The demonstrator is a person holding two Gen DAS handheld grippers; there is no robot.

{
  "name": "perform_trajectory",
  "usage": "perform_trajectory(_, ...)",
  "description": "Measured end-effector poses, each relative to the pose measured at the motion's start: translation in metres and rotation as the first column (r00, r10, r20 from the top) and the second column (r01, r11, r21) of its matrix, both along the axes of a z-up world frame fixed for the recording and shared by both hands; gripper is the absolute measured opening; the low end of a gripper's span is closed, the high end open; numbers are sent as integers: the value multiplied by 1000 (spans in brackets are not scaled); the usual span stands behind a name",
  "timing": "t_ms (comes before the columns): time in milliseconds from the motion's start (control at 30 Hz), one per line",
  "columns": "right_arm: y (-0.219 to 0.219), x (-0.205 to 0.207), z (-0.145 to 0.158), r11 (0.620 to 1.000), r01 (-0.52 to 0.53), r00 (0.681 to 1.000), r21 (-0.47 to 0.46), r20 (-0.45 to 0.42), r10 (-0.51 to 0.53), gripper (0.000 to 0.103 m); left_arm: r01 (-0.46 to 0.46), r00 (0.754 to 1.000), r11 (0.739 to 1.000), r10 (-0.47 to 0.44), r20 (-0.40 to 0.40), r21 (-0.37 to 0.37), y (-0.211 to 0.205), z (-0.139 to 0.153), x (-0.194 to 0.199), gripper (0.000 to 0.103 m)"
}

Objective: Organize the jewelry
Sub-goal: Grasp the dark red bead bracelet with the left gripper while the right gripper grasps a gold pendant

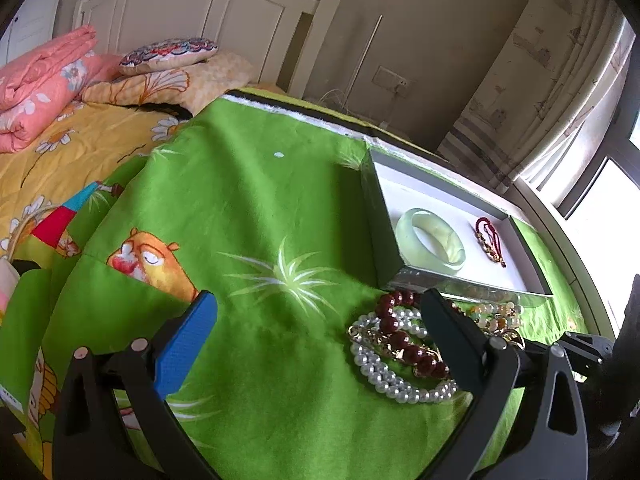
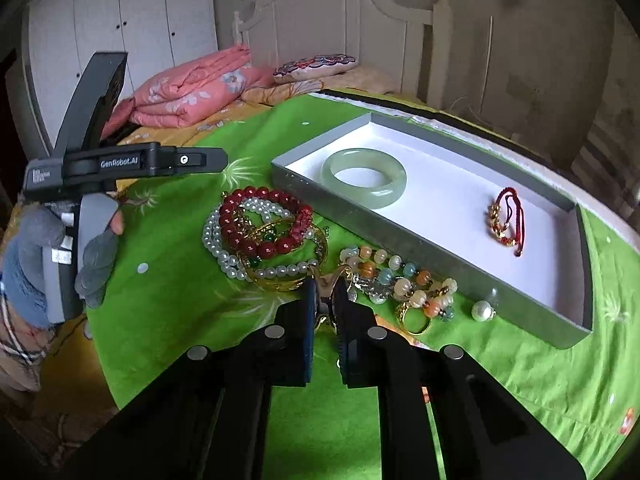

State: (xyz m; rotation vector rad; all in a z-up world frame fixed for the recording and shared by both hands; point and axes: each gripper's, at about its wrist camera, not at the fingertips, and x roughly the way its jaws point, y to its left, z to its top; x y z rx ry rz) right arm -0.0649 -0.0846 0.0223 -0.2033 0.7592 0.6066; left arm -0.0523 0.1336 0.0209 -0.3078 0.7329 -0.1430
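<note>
Bright green cloth (image 2: 172,280) printed with pale starburst grass tufts, grey-walled tray (image 2: 440,268) with white floor, pale green bangle (image 2: 363,178), dark red bead bracelet (image 2: 256,224), white pearl strands (image 2: 224,256) (gold pieces tangled in), pink floral quilt (image 2: 192,88)

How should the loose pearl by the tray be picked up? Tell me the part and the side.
Grip the pearl across its round body, coming from above with the fingers either side. It lies alone on the green cloth, clear of the bead bracelet, with the tray wall just behind, so a level approach looks blocked. Being smooth and round, it may roll; close slowly.
</note>
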Motion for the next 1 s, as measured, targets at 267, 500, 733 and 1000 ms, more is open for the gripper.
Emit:
perform_trajectory(267, -31, 3, 8, 986, 85, 996, 146, -2, -85, 12, 78, 997, 991, -80, -13, -108, -18, 6, -23, 100)
perform_trajectory(500, -58, -3, 14, 953, 123, 992, 278, 2, -129, 12, 107, 994, 994, -106, -33, 21, -66, 10, -30, 79)
perform_trajectory(733, -54, -11, 15, 958, 94, 994, 270, 21, -104, 12, 63, 996, 998, -63, -68, 3, -75, 2, -5, 56)
perform_trajectory(1000, -54, -11, 13, 952, 94, 995, 291, 3, -100, 12, 40, 996, 995, -32, -82, 92, -77, 0, 10, 29)
